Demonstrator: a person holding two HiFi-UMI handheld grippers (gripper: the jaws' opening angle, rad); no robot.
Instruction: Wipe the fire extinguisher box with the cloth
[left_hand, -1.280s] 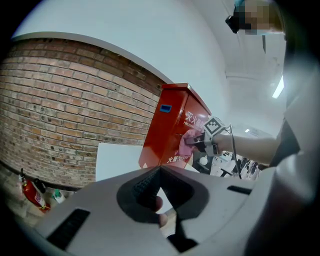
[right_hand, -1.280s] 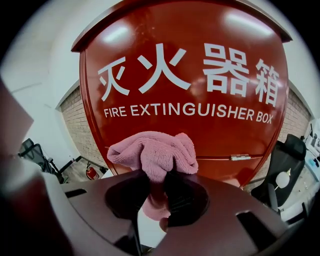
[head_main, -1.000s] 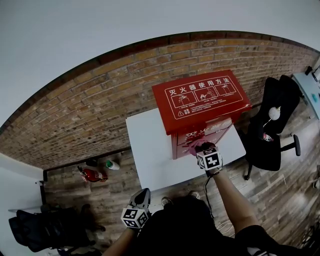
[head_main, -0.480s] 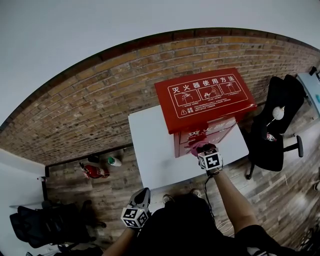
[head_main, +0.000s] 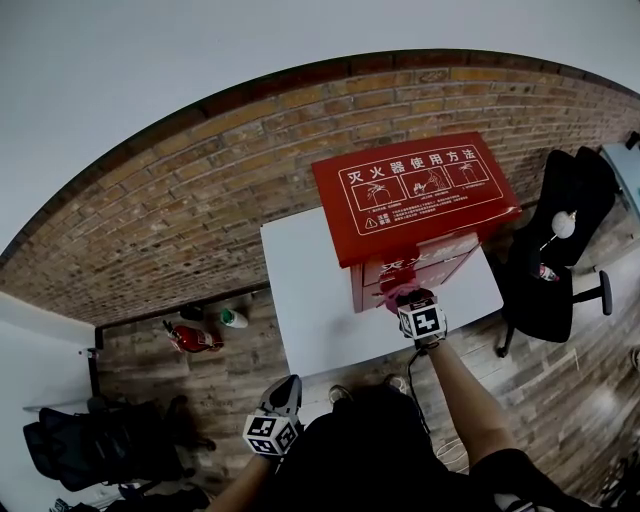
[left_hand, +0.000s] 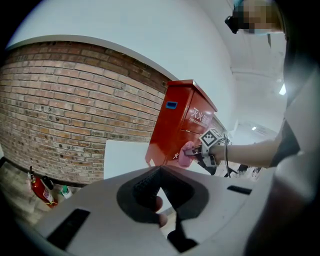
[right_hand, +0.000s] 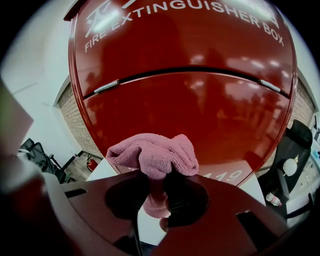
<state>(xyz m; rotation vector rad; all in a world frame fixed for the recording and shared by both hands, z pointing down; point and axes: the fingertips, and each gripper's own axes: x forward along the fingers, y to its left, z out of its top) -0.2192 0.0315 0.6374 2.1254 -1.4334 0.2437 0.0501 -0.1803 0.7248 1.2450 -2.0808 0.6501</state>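
The red fire extinguisher box (head_main: 415, 195) stands on a white table (head_main: 305, 300) against a brick wall. My right gripper (head_main: 405, 298) is shut on a bunched pink cloth (head_main: 397, 289) and holds it against the lower front of the box. In the right gripper view the cloth (right_hand: 152, 154) bulges out over the jaws of the right gripper (right_hand: 157, 176), right at the glossy red front panel (right_hand: 190, 100). My left gripper (head_main: 286, 392) hangs low by my body, away from the table, shut and holding nothing. The left gripper view shows the box (left_hand: 180, 125) and cloth (left_hand: 187, 154) from the side.
A red fire extinguisher (head_main: 188, 340) and a green-and-white bottle (head_main: 232, 319) stand on the wooden floor left of the table. A black office chair (head_main: 548, 265) stands right of the table, and another black chair (head_main: 90, 455) is at the lower left.
The head view has shifted slightly. The right gripper keeps the cloth pressed on the box's lower front, with little visible travel. The left gripper has stayed in place.
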